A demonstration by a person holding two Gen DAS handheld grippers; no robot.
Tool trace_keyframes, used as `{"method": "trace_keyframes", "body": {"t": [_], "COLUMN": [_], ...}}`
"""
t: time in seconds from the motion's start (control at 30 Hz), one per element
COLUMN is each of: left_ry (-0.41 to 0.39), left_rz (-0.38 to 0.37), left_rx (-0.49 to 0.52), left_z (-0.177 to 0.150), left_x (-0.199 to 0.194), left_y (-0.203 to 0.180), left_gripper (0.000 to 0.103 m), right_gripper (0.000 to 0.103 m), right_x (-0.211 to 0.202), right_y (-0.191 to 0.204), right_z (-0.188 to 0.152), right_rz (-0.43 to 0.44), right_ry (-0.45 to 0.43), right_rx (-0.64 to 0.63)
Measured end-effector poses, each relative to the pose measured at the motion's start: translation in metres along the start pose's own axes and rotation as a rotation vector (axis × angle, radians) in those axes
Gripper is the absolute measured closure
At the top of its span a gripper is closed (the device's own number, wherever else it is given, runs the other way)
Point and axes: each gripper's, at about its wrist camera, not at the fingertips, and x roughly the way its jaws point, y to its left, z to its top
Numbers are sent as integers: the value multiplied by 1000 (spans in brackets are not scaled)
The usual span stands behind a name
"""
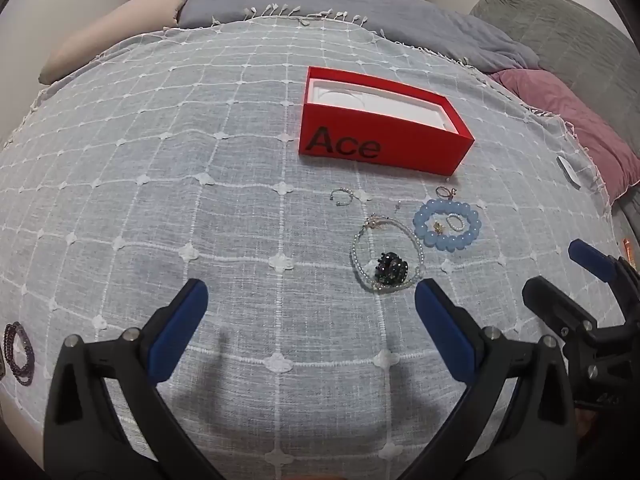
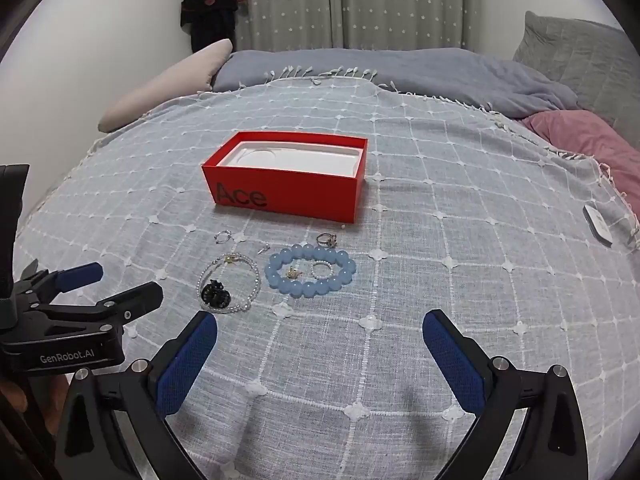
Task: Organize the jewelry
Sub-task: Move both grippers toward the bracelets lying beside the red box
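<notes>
Both our pairs of jaws stand wide open with nothing between them. Seen from its own camera, our left gripper (image 1: 311,304) fills the bottom of the frame, its blue pads (image 1: 182,330) splayed out and hovering above the gray checked blanket (image 1: 160,184). Our right gripper (image 2: 320,336) sits the same way at the bottom of the right view, its blue pads (image 2: 188,360) spread apart above the cloth, pointing toward the middle of the frame.

We hold the two tools side by side: the right one shows at the right edge of the left view, and the left one shows at the lower left of the right view, level and angled inward.

At the center of the right view stands the red box (image 2: 288,194), open at the top, with a white tray inside that looks bare. Below it in the frame the jewelry lies on the blanket. A blue bead bracelet (image 2: 310,270) rests near the middle, with a small gold charm (image 2: 294,273) and a tiny bead ring (image 2: 321,270) inside its loop. Just left of it a pearl bracelet (image 2: 229,283) circles a black beaded piece (image 2: 216,293). Nearer the box lie a small silver ring (image 2: 223,236) and a gold ring (image 2: 327,239).

In the lower left of the left view, dark purple bead bracelets (image 1: 18,354) lie well apart from the rest. A pink pillow (image 2: 592,148) sits at the right edge.
</notes>
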Motion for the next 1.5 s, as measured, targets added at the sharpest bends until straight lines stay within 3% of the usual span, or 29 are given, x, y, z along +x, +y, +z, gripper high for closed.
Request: {"method": "trace_keyframes", "body": {"t": [0.57, 0.77, 0.97, 1.5], "left_ry": [5, -6, 62, 51], "left_rz": [-14, -11, -12, -69], "left_rx": [17, 14, 24, 27], "left_z": [0, 0, -1, -4], "left_x": [-5, -4, 0, 0], "left_y": [-3, -2, -3, -8], "left_gripper": [0, 0, 0, 5], "right_gripper": [0, 0, 0, 0], "right_x": [1, 0, 17, 14], "right_y": [-1, -5, -17, -19], "right_z": [0, -4, -5, -5], "right_rz": [18, 62, 56, 95], "right_ry": [-9, -70, 50, 52], "right_rx": [-5, 29, 88, 115]}}
